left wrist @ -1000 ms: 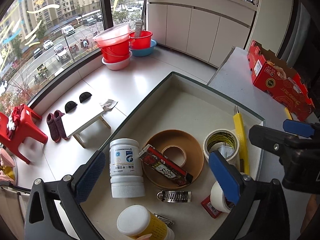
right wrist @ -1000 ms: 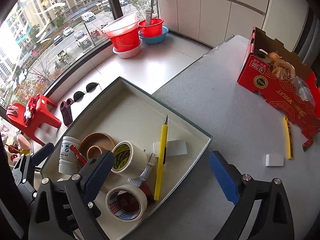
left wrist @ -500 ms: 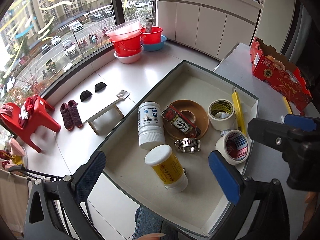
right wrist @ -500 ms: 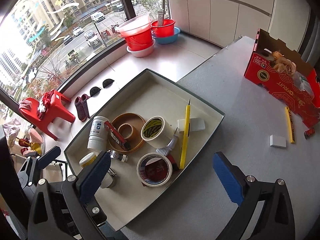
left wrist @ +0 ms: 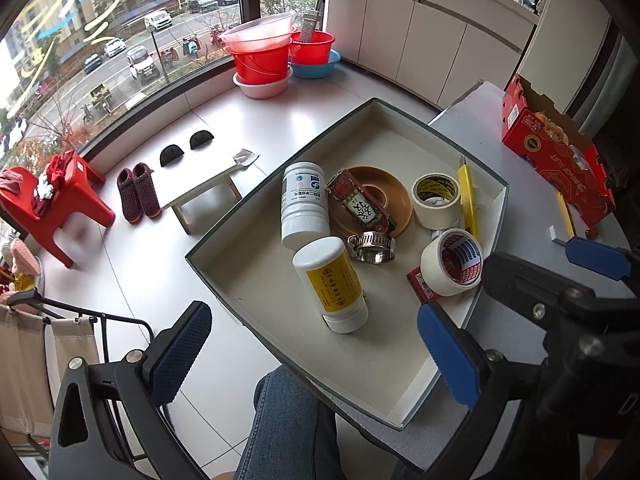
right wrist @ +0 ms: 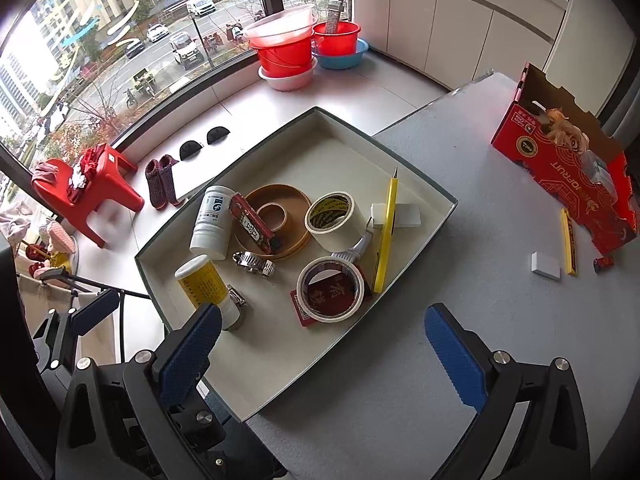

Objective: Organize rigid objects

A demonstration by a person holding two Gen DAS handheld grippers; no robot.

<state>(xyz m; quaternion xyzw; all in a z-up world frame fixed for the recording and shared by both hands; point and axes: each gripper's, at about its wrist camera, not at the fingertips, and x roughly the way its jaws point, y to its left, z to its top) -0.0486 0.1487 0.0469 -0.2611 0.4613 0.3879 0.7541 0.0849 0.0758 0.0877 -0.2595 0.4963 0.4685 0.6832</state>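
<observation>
Beyond both spread, empty sets of fingers, left gripper (left wrist: 312, 352), right gripper (right wrist: 324, 352), tray (right wrist: 408, 160) of tape rolls and bottles.

Left wrist view: high above, tilted steeply down over the tray's (left wrist: 248, 312) near corner, floor toward nine o'clock. Right wrist view: likewise steep, set further toward three o'clock, over the table (right wrist: 460, 160). Shared: whole tray, red carton (right wrist: 568, 176), buckets (left wrist: 264, 56).
</observation>
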